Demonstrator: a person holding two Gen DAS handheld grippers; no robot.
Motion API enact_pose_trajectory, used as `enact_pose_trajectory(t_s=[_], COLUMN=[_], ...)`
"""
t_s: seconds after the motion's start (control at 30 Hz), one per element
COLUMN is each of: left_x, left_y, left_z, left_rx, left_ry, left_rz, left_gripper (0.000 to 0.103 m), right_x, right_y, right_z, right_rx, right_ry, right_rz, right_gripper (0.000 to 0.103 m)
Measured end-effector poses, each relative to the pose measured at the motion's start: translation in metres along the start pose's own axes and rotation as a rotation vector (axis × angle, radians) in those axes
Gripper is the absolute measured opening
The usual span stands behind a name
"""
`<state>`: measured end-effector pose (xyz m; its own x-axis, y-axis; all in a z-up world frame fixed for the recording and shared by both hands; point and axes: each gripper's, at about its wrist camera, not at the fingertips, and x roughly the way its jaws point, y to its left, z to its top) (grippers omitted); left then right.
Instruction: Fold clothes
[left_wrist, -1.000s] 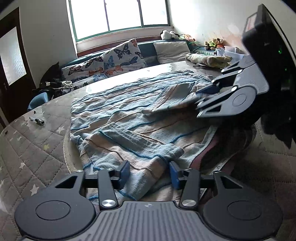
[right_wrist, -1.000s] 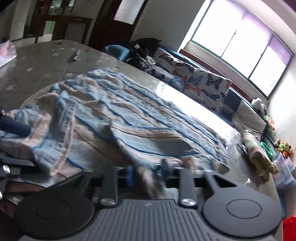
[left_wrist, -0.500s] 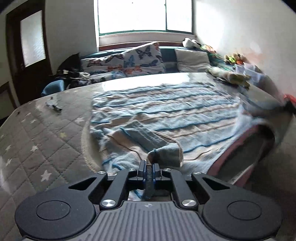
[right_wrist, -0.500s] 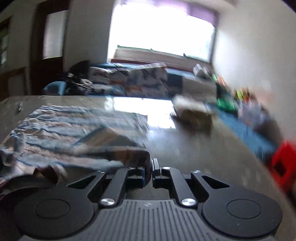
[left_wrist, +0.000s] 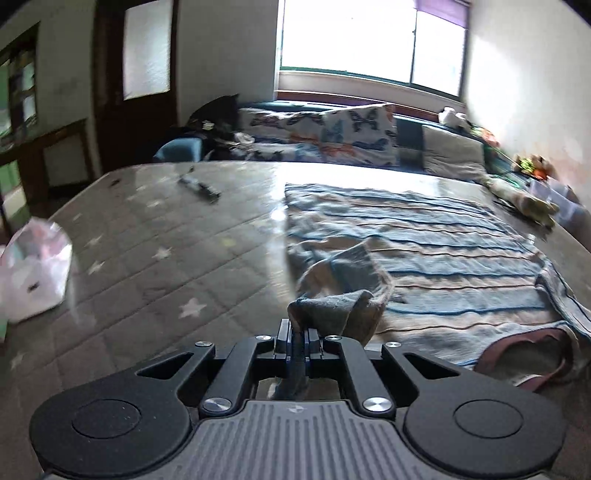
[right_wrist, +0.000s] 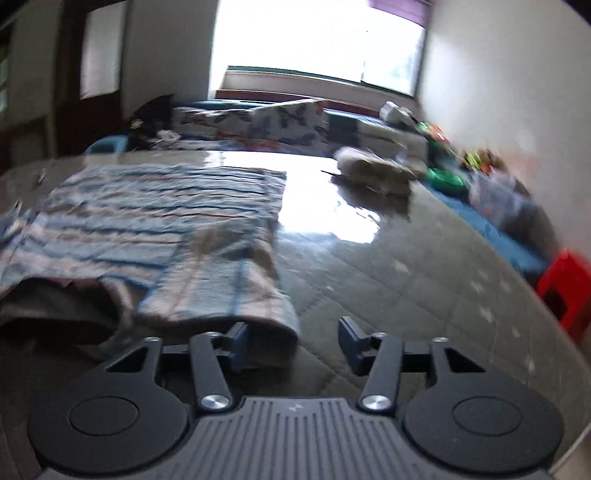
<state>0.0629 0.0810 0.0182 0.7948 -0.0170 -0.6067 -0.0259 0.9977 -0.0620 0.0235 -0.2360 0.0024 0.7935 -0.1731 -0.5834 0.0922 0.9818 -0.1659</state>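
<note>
Between the left hand-held gripper's (left_wrist: 298, 338) clamped jaws sits the striped garment's (left_wrist: 424, 243) near sleeve, body stretching far-right; right hand-held gripper (right_wrist: 293, 343) just opened, cloth loose beside its left finger.

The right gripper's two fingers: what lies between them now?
In the right wrist view, the right gripper has just opened; the striped garment's sleeve end lies between the fingers, by the left one, unpinched. Bare quilted table cover fills the rest.

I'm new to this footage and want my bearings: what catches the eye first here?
The striped blue garment spread over the quilted star-patterned table dominates both views. The left gripper is shut on a bunched sleeve at the near edge, while the right gripper stands open, having just let go, with the other sleeve lying by its left finger. Behind glares a bright window.
</note>
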Motion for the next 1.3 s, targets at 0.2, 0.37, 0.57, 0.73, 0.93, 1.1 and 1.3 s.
enact_pose_trajectory(t_s=[0.2,0.37,0.57,0.73,0.93,1.1,1.3], left_x=[0.000,0.002,0.010,0.012,0.009,0.002,-0.010], left_y=[0.014,0.024,0.040,0.049,0.052,0.054,0.052], left_z=[-0.002,0.000,-0.005,-0.009,-0.008,-0.008,0.009], left_rx=[-0.039,-0.076,-0.133,-0.156,-0.159,-0.161,-0.137], left_ry=[0.013,0.019,0.049,0.064,0.065,0.060,0.018], left_rz=[0.027,0.054,0.102,0.125,0.156,0.179,0.172], left_gripper=[0.007,0.007,0.007,0.011,0.011,0.011,0.011], right_x=[0.008,0.013,0.012,0.022,0.025,0.046,0.085], right_y=[0.029,0.014,-0.048,-0.077,-0.067,-0.042,-0.016], right_z=[0.005,0.027,0.035,0.011,0.021,0.044,0.053], right_rx=[-0.191,-0.119,0.190,0.317,0.268,0.198,0.148], right_ry=[-0.041,-0.108,-0.109,-0.003,-0.028,-0.023,0.048], right_rz=[-0.012,-0.026,-0.134,-0.169,-0.130,0.045,0.144], right_gripper=[0.057,0.057,0.064,0.064,0.065,0.066,0.064])
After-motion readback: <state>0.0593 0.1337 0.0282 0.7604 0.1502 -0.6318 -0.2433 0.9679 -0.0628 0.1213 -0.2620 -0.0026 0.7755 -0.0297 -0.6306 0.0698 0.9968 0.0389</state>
